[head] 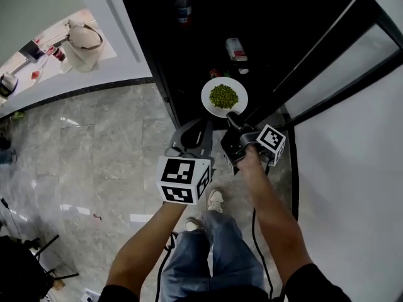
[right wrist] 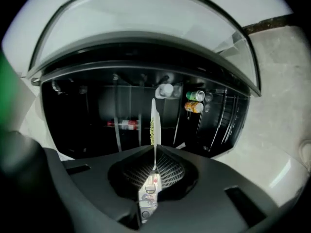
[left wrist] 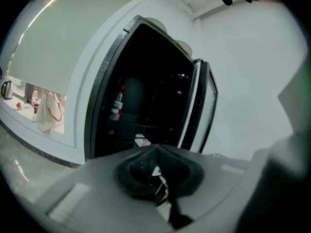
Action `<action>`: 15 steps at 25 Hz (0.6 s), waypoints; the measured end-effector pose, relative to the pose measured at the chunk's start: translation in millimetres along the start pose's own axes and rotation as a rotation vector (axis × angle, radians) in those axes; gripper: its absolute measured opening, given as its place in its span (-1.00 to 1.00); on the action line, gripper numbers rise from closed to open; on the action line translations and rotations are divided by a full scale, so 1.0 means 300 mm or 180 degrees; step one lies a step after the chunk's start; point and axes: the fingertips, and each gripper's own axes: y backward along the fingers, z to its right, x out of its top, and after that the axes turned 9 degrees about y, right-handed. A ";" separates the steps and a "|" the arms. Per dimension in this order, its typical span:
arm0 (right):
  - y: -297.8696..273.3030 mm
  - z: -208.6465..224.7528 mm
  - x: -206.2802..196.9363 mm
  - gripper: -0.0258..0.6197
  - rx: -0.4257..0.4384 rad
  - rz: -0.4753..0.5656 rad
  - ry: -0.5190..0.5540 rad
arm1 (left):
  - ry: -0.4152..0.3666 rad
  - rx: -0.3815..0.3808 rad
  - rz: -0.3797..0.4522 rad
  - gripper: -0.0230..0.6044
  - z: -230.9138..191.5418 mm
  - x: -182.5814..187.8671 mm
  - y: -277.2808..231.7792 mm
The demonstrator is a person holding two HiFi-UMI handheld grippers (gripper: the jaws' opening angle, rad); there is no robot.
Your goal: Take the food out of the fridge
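Head view, outstretched right tool (head: 232, 114) pinching plate (head: 208, 97)

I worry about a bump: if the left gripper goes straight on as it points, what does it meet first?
Probably the small white container inside the open fridge; depth is unclear.

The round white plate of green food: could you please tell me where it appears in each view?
Head view: round white plate of green food, upper centre.
Left gripper view: not in it.
Right gripper view: plate centre, edge-on, in the jaws.
Shared landmark: open black fridge.
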 end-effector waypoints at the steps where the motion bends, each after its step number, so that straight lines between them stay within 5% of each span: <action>1: 0.033 -0.031 -0.008 -0.89 0.0000 0.0000 0.0019 | -0.0004 -0.0001 0.0002 -0.92 0.020 0.019 0.022; 15: 0.413 -0.560 -0.133 -0.89 0.0103 -0.0016 0.0138 | -0.0037 0.0084 0.0011 -0.92 0.243 0.317 0.326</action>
